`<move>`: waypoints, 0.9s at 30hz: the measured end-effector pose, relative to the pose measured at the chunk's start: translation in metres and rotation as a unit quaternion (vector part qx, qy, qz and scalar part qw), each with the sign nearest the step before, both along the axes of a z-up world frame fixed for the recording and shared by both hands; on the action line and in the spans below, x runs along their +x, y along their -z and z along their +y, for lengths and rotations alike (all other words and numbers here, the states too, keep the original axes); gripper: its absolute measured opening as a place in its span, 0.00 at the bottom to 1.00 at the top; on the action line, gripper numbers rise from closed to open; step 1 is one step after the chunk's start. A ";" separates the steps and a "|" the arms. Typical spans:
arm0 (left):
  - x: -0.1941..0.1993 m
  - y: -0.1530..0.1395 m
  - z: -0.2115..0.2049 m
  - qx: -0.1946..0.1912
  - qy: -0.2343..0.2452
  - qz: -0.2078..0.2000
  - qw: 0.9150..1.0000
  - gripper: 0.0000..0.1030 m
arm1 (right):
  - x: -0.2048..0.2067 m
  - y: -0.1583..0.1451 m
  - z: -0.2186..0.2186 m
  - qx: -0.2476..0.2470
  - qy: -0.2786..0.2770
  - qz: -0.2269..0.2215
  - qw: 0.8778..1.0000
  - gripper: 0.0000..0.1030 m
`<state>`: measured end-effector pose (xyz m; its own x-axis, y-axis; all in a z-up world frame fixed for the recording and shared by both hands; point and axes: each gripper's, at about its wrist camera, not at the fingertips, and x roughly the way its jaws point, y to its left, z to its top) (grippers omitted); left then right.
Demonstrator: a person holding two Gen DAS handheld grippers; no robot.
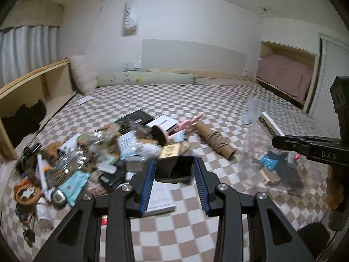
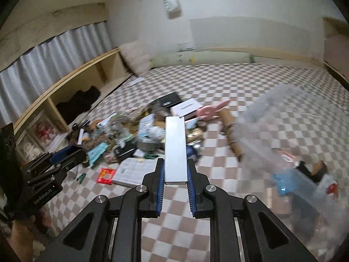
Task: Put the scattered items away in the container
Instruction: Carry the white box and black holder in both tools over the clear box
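Note:
A heap of scattered items [image 1: 91, 150] lies on a checkered cover [image 1: 174, 229]. My left gripper [image 1: 174, 163] is shut on a small black open-topped box [image 1: 175, 169], held just above the cover in front of the heap. My right gripper [image 2: 175, 161] is shut on a long flat white box [image 2: 175, 148] that points away from me. A clear plastic container [image 2: 261, 118] with several items inside stands on the right; it also shows in the left wrist view as the container [image 1: 255, 107], with the right gripper [image 1: 277, 140] and the white box [image 1: 269, 124] over it.
A brown cardboard tube [image 1: 216, 140] and a pink item [image 1: 187, 124] lie between heap and container. A white booklet [image 2: 135, 171] and red packet [image 2: 106, 175] lie near the left gripper [image 2: 72, 152]. A wooden shelf [image 1: 32, 80] runs along the left; pillows [image 1: 84, 76] lie at the far wall.

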<state>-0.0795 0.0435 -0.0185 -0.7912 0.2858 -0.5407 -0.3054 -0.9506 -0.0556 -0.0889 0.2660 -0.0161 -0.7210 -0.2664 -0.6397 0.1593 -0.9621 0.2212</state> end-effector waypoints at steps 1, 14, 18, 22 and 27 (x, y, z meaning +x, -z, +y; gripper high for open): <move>-0.001 -0.002 0.007 0.001 0.006 0.001 1.000 0.36 | 0.002 -0.001 0.008 0.001 0.008 0.002 1.000 0.19; -0.016 -0.029 0.105 0.013 0.083 0.017 0.996 0.36 | 0.028 -0.016 0.109 0.006 0.104 0.018 0.994 0.19; -0.020 -0.027 0.134 0.012 0.105 0.013 0.994 0.36 | 0.037 -0.017 0.137 0.012 0.127 0.017 0.992 0.19; -0.025 -0.025 0.163 0.013 0.125 0.006 0.992 0.36 | 0.045 -0.014 0.163 0.014 0.149 0.014 0.989 0.19; -0.031 -0.023 0.195 0.014 0.143 0.003 0.990 0.36 | 0.049 -0.009 0.189 0.014 0.167 0.005 0.986 0.19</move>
